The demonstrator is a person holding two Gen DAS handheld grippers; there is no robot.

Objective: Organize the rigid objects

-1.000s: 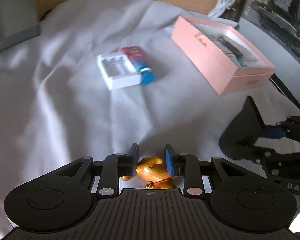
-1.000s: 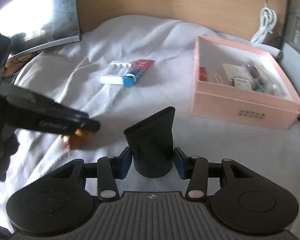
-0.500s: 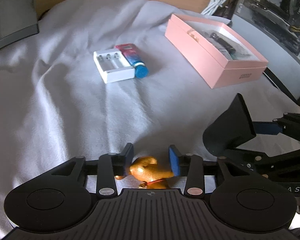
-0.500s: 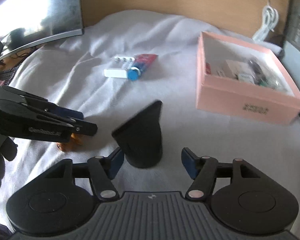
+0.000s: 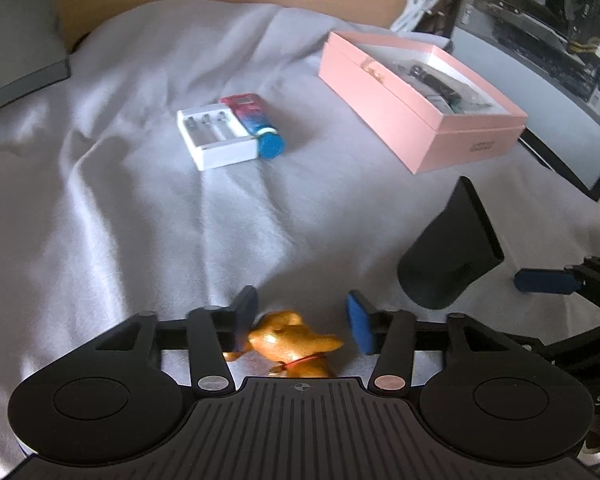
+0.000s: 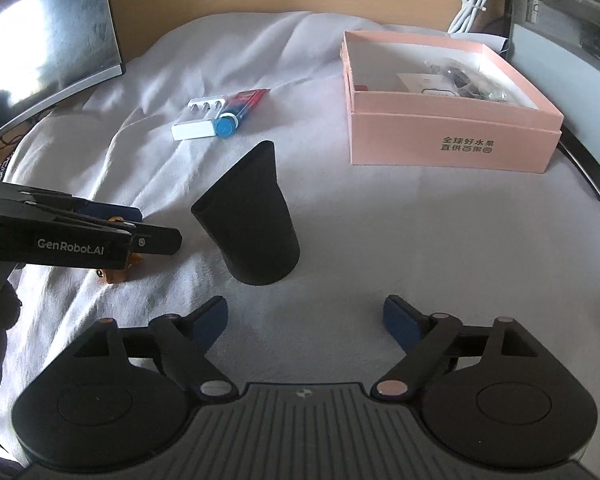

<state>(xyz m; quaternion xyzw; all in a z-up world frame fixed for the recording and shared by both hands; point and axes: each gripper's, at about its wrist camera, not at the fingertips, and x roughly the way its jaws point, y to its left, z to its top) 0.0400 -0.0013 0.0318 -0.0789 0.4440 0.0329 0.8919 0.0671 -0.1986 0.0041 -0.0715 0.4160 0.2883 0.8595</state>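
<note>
Both grippers have let go since a second ago, the right gripper (image 6: pixel 304 322) spread wide behind the black nozzle (image 6: pixel 248 224) and the left gripper (image 5: pixel 302 320) parted around the golden figurine (image 5: pixel 292 344), so both, like the charger (image 5: pixel 214 138) and tube (image 5: pixel 256 122), lie outside the pink box (image 6: pixel 452 142).
</note>
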